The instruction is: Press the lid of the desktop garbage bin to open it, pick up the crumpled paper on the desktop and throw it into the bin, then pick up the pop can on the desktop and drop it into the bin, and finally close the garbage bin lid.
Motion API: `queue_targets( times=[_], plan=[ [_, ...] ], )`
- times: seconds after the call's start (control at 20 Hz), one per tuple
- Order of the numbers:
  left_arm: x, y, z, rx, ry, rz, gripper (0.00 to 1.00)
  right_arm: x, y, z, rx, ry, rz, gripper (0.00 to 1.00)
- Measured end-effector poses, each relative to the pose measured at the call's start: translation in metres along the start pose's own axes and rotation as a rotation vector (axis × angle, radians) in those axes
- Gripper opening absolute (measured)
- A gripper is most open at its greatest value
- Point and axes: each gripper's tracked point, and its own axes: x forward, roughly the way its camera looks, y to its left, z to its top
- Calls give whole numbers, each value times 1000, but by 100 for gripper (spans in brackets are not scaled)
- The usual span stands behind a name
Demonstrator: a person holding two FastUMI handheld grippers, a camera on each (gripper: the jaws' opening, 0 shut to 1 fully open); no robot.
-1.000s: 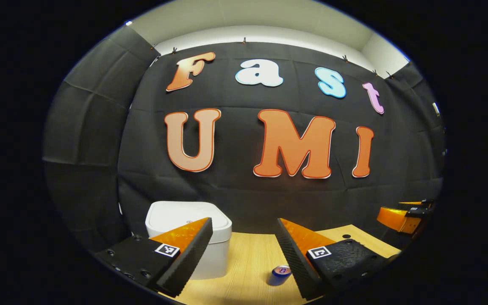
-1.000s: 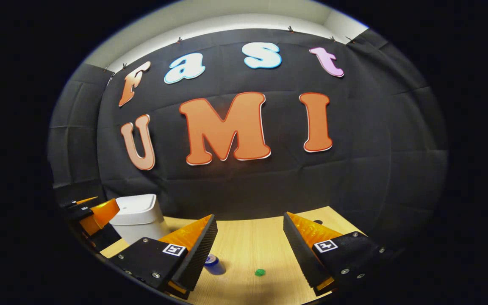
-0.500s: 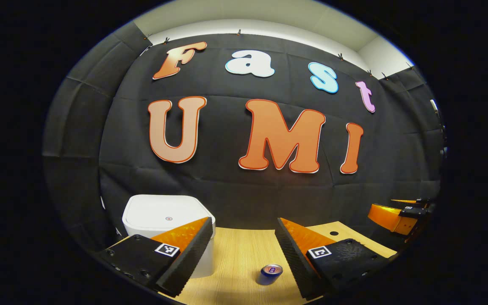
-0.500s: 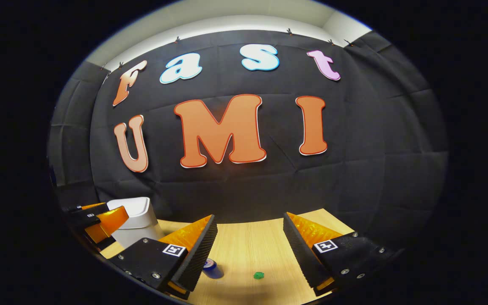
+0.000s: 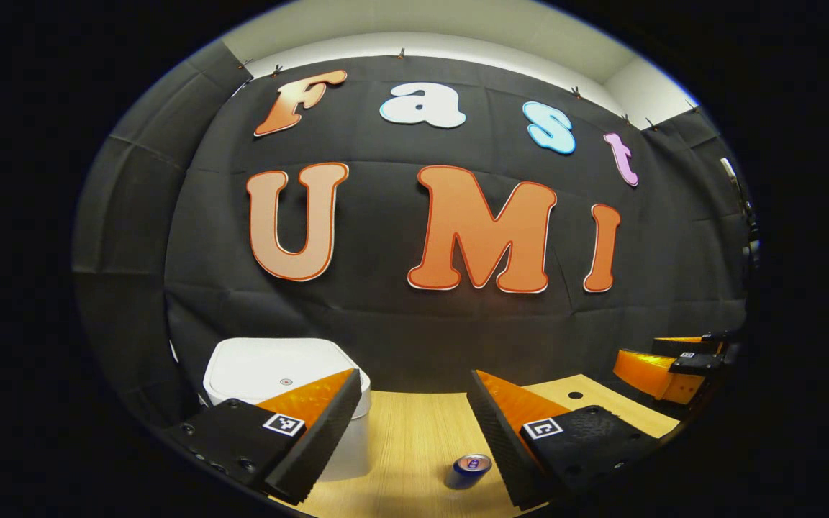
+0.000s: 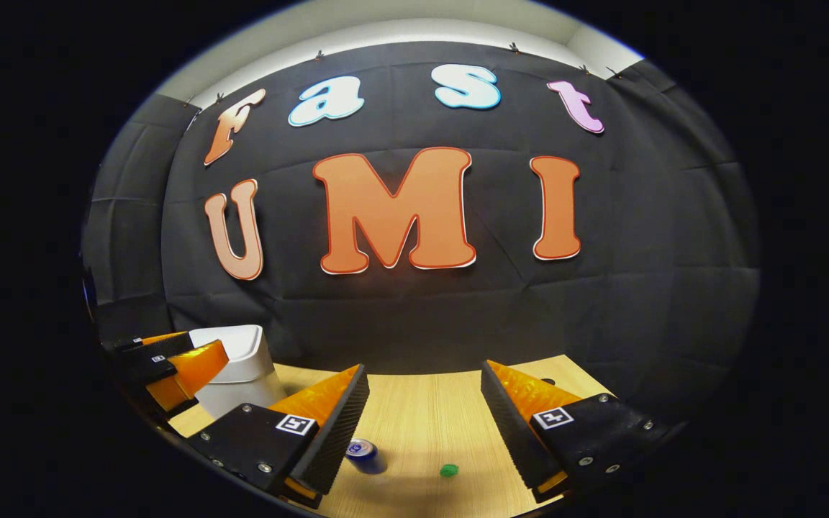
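Left gripper view shows the white garbage bin (image 5: 281, 374) at the far left of the wooden worktop (image 5: 414, 439), close against the booth's black wall. It is a squarish box with rounded corners, its lid (image 5: 270, 367) lying flat and closed, with a small round mark at the lid's centre. The left gripper (image 5: 414, 403) hangs above the worktop with its fingers spread wide and nothing between them; its near finger covers the bin's front right corner, so the bin's lower body is only partly seen. The pop can (image 5: 469, 470) stands upright near the worktop's front edge, blue with a silver top, just beside the inner face of the other finger and partly cut off by it. Whether the two touch cannot be told. At the far right the right gripper (image 5: 663, 367) shows, cut by the view's edge.

Right gripper view shows the right gripper (image 6: 425, 403) likewise spread and empty above the worktop. The can lies close beside its left finger, half hidden. A small green object (image 6: 448, 470) sits on the worktop between the fingers, too small to identify. A dark round hole (image 6: 547, 381) marks the worktop's far right corner.
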Motion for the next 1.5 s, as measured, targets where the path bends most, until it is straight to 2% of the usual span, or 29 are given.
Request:
queue_targets(
  times=[1.25, 1.5],
  plan=[
    [-6, 5, 3, -23, -1, 32, 94, -12, -1, 4, -39, -14, 22, 94],
    [-6, 7, 7, -14, -10, 37, 89, -13, -2, 8, -36, -24, 24, 94]
  ],
)
